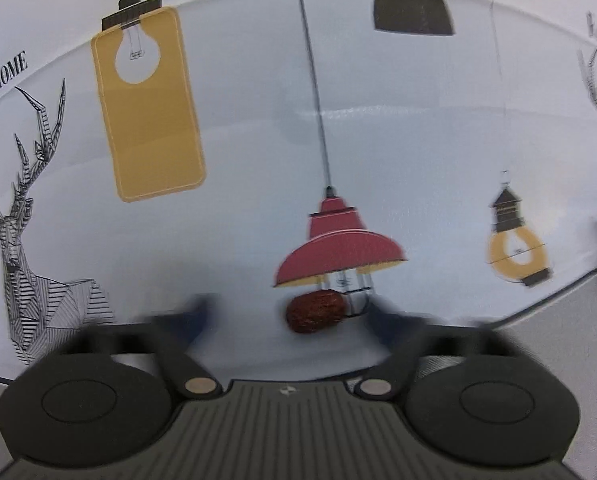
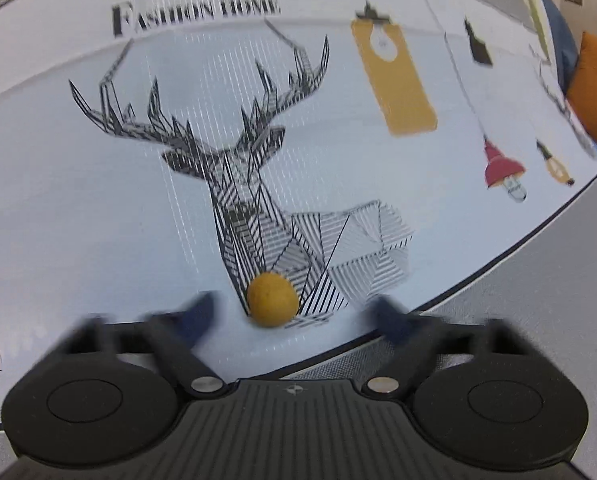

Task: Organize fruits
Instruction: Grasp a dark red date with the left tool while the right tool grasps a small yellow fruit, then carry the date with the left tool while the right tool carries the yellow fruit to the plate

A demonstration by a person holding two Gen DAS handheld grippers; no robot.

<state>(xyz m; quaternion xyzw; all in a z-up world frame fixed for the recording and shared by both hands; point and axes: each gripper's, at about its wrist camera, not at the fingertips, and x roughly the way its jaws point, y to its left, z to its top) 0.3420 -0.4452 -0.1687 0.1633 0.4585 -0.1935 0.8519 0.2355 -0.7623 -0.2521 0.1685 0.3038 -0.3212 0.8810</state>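
Observation:
In the left wrist view a dark red, oblong wrinkled fruit (image 1: 314, 311) lies on the white printed tablecloth (image 1: 242, 216), below a printed red lamp. My left gripper (image 1: 292, 312) is open, its blurred fingers on either side of the fruit, apart from it. In the right wrist view a small round yellow-brown fruit (image 2: 273, 299) lies on the printed deer. My right gripper (image 2: 292, 312) is open, its fingers flanking the fruit without touching it.
The tablecloth (image 2: 98, 200) carries prints of deer, lamps and the words "FASHION HOME". Its front edge (image 2: 498, 256) runs over a grey surface (image 2: 538, 320) at the lower right. An orange and blue object (image 2: 590, 92) stands at the far right.

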